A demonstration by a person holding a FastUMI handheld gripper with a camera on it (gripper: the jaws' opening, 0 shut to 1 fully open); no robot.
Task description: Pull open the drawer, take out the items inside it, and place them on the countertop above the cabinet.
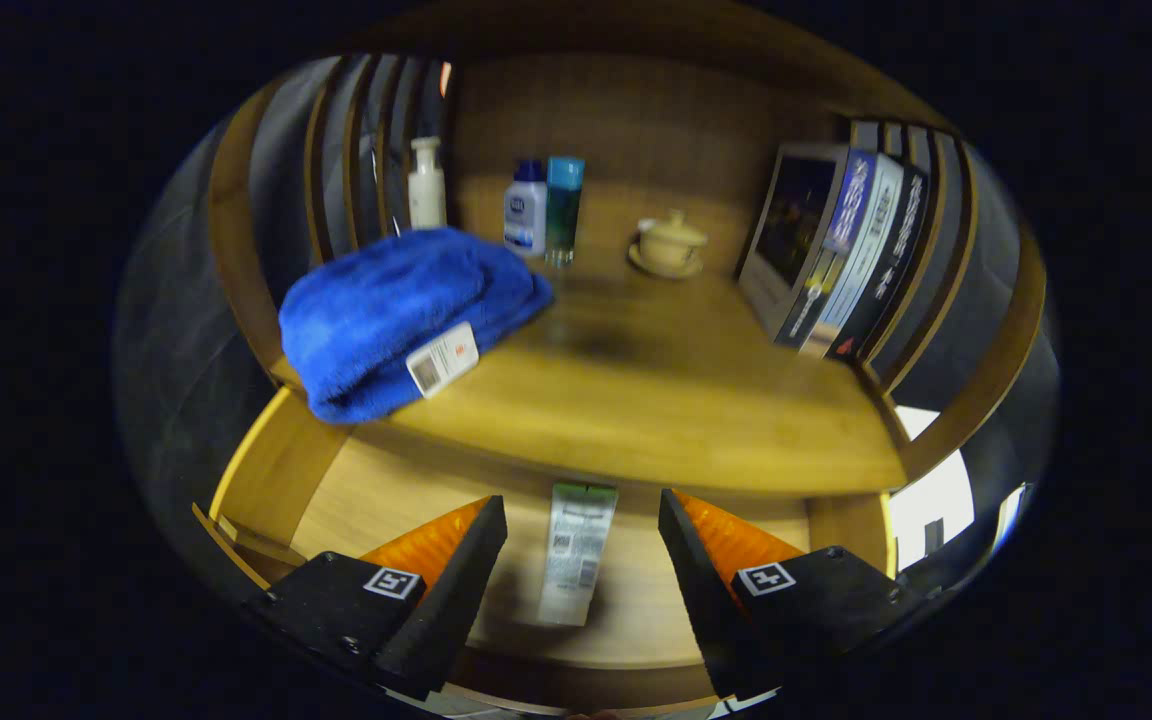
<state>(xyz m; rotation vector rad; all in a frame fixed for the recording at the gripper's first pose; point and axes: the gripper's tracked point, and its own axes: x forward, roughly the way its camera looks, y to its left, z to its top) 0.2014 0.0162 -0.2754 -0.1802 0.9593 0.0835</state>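
Fingers (582,520) spread wide over the open drawer (386,490), tube (576,550) between; towel (406,315) on countertop (656,400).

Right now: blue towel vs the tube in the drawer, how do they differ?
The blue towel is folded, bulky and lies on the countertop; the tube is flat, slim and pale and lies in the open drawer, between the open tool's fingers. Both carry a printed label.

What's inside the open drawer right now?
One flat packet lies on the drawer floor, between the open gripper's fingers. The countertop covers the drawer's back, so anything there is hidden.
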